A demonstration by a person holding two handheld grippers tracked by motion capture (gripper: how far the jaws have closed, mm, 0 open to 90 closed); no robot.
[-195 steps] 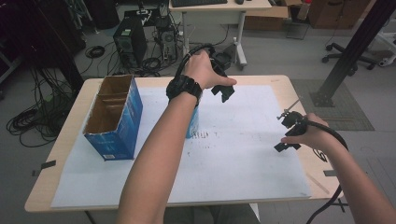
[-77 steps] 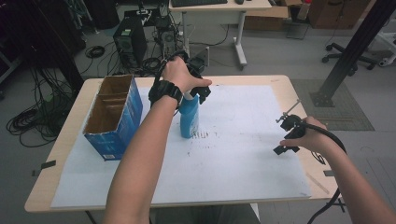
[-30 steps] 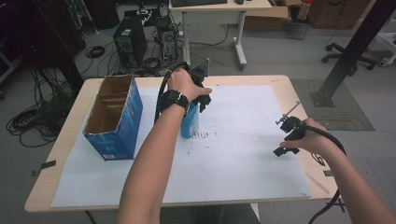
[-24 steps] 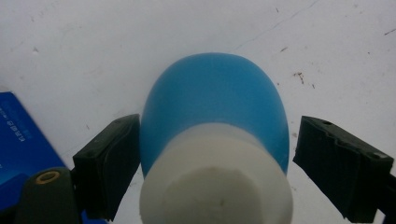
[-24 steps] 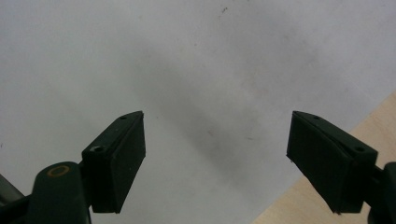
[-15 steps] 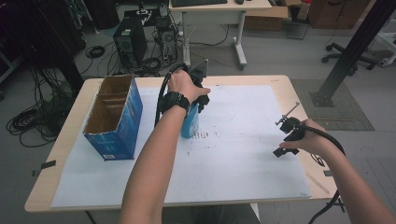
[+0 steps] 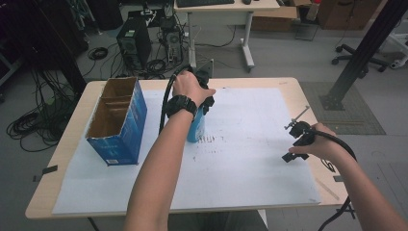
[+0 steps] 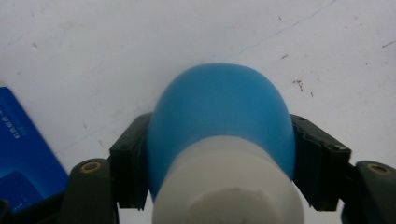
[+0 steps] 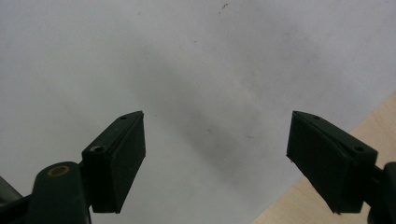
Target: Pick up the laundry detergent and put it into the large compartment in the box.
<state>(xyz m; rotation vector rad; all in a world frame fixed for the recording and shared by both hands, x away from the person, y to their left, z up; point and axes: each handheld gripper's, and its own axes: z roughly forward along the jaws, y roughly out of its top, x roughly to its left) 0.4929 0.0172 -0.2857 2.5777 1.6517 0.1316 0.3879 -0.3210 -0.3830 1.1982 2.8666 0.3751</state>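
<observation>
A blue bottle [image 7: 195, 129] with a white cap stands upright on the white paper left of the table's middle. My left gripper [image 7: 206, 100] comes down on it from above. In the left gripper view the blue bottle [image 8: 219, 102] sits between both jaws, which press on its sides just below the white cap [image 8: 229, 186]. The left gripper [image 8: 219, 140] is shut on it. My right gripper [image 7: 290, 142] hovers low over the paper near the table's right edge. Its jaws stand wide apart, and the right gripper [image 9: 215, 154] holds nothing.
An open blue cardboard box [image 7: 118, 120] stands at the table's left, close to the bottle. A white paper sheet [image 7: 250, 163] covers most of the wooden table [image 7: 293, 89]. Beyond the far edge are a computer tower [image 7: 134, 41], floor cables and a desk.
Over several seconds the left gripper moved left and down from the table's far middle onto the bottle. In the last second nothing has visibly moved. The right gripper has stayed put.
</observation>
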